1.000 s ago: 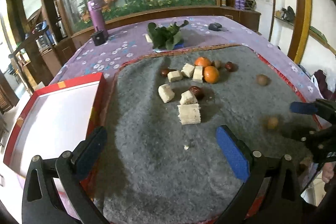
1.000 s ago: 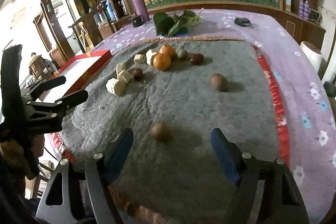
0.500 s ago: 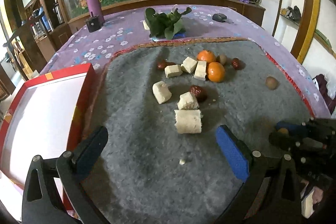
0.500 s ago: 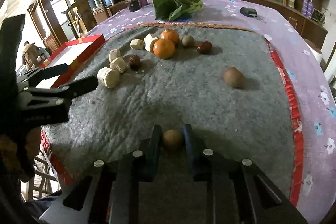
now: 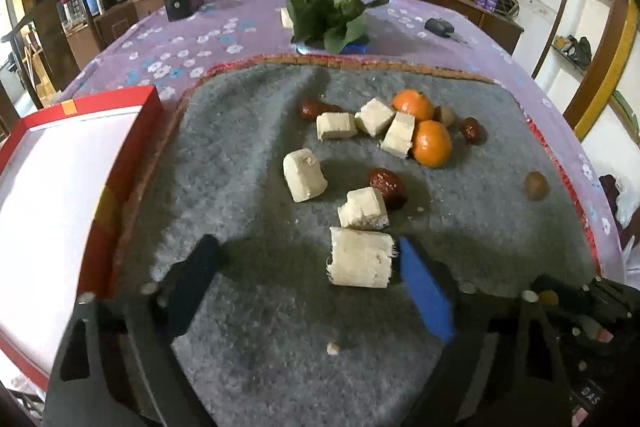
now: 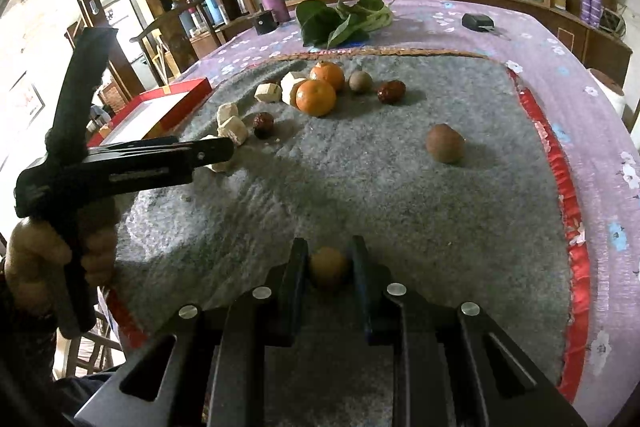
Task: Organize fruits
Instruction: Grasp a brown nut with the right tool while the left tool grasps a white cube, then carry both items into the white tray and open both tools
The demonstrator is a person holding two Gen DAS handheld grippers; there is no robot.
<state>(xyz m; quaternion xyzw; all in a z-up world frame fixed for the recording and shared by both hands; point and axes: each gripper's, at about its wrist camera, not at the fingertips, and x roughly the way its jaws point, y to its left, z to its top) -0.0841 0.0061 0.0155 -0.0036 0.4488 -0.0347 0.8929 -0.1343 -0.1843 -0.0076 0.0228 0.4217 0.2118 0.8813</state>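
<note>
Right wrist: small round tan fruit (image 6: pixel 329 267), clamped.

A second ago the right gripper (image 6: pixel 329 269) stands wide behind a small round brown fruit (image 6: pixel 329 267) on the grey mat; now its jaws are clamped on that fruit. The left gripper (image 5: pixel 308 281) has dropped from well short of the pale cut fruit chunk (image 5: pixel 360 258) to straddle it, jaws closing, the blue pad (image 5: pixel 425 291) just beside its right end, the dark one apart.
</note>
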